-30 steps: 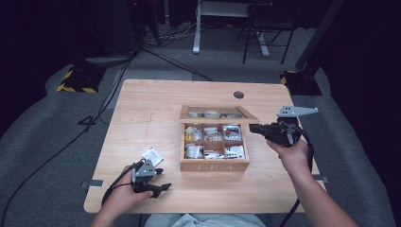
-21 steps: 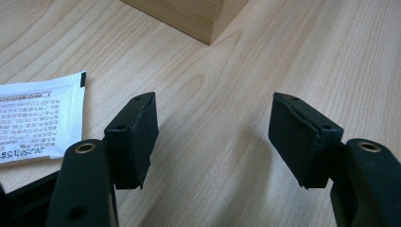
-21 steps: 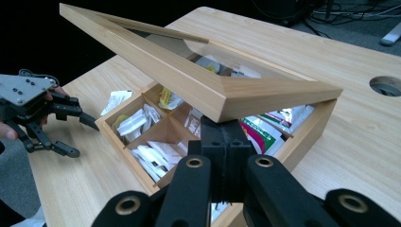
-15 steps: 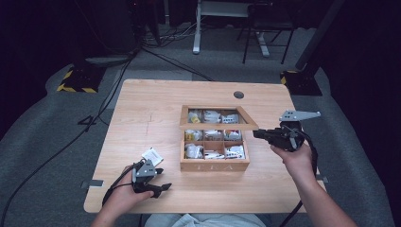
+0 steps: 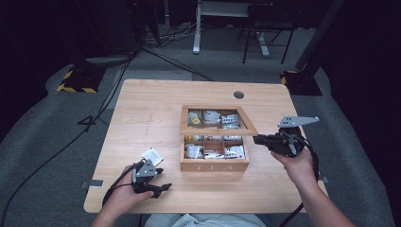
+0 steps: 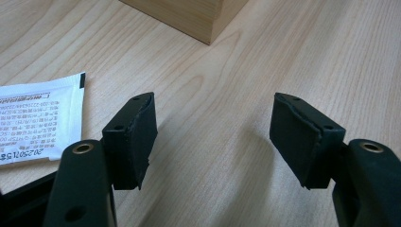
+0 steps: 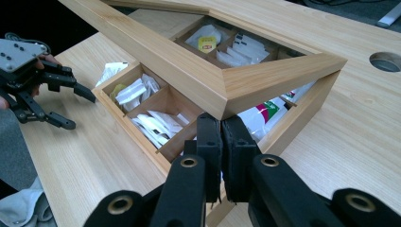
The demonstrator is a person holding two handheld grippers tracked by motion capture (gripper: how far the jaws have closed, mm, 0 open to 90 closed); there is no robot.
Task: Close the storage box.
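Right gripper, jaws almost together and just easing apart, sits under the raised lid's corner of the wooden tea box at mid-table. "TEA" marks its near wall; sachets fill the compartments. Left gripper gapes empty beside a printed white sachet.

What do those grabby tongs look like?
Both are black, with two flat black pads each. The left tongs have brass-coloured rivets and a black cable. The right tongs carry a grey three-cornered plate on top and a black cable too.
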